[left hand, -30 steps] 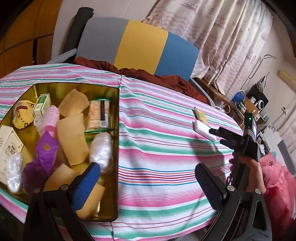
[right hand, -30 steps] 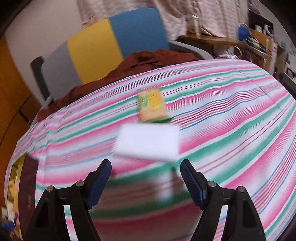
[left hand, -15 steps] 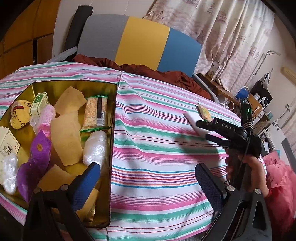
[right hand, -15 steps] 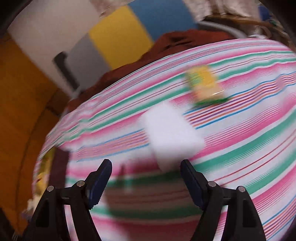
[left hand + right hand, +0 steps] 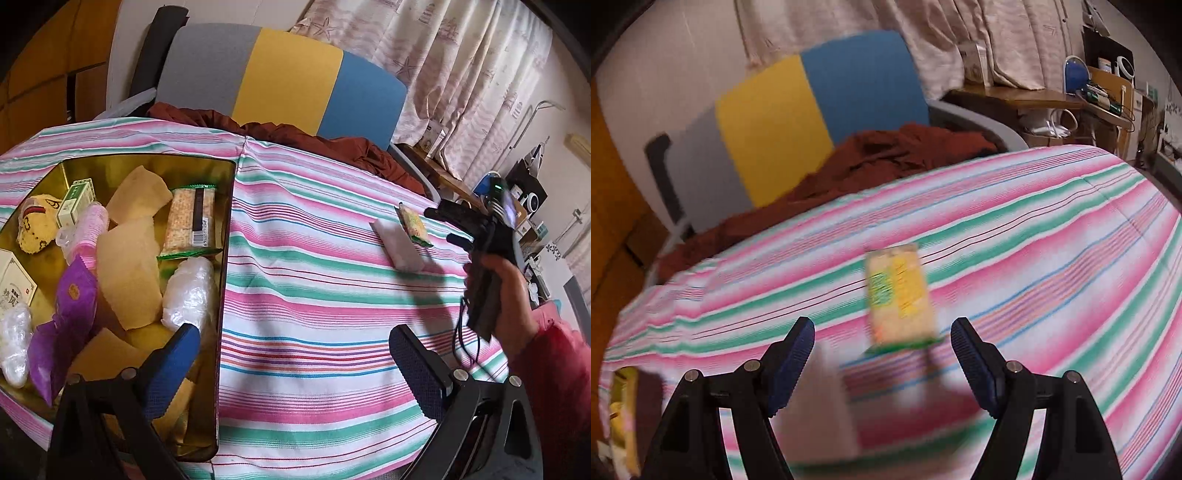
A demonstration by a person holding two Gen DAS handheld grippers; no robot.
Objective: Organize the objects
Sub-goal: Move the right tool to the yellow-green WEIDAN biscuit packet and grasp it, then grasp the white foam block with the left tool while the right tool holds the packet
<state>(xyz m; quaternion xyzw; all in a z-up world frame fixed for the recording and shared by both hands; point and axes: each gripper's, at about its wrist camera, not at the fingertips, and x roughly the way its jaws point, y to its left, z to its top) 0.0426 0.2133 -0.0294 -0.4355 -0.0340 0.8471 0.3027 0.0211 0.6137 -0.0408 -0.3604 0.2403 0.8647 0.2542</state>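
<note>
We see a table with a striped cloth [image 5: 314,295] in pink, green and white. The cloth looks soft and has a fold line down it.

On the left sits a shiny gold tin [image 5: 225,258]. It is a box shape with straight walls. Inside we see flat tan pieces [image 5: 127,266] with wavy edges, a long snack bar [image 5: 190,218] in a clear wrap, a crinkly white bag [image 5: 190,295], a purple pack [image 5: 74,302], a small green and white box [image 5: 75,203] and a pink roller [image 5: 90,229]. They lie in a loose pile, touching each other.

Our left gripper [image 5: 295,365] hangs over the near edge of the tin and the cloth. Its blue bumpy pads stand wide apart with nothing between them.

Far to the right on the cloth lie two things, just beside each other. One is a white block [image 5: 397,245]. The other is a small yellow snack pack [image 5: 899,295] with green print.

Our right gripper [image 5: 882,354] points down at them. Its pads are spread wide and hold nothing. The yellow pack lies just past the tips, between them. The white block is low and blurry by the left pad. We cannot tell if it touches the pad.

Behind the table is a chair [image 5: 280,85] in grey, yellow and blue, with a dark red cloth [image 5: 295,136] heaped on it. Curtains [image 5: 443,55] hang behind.
</note>
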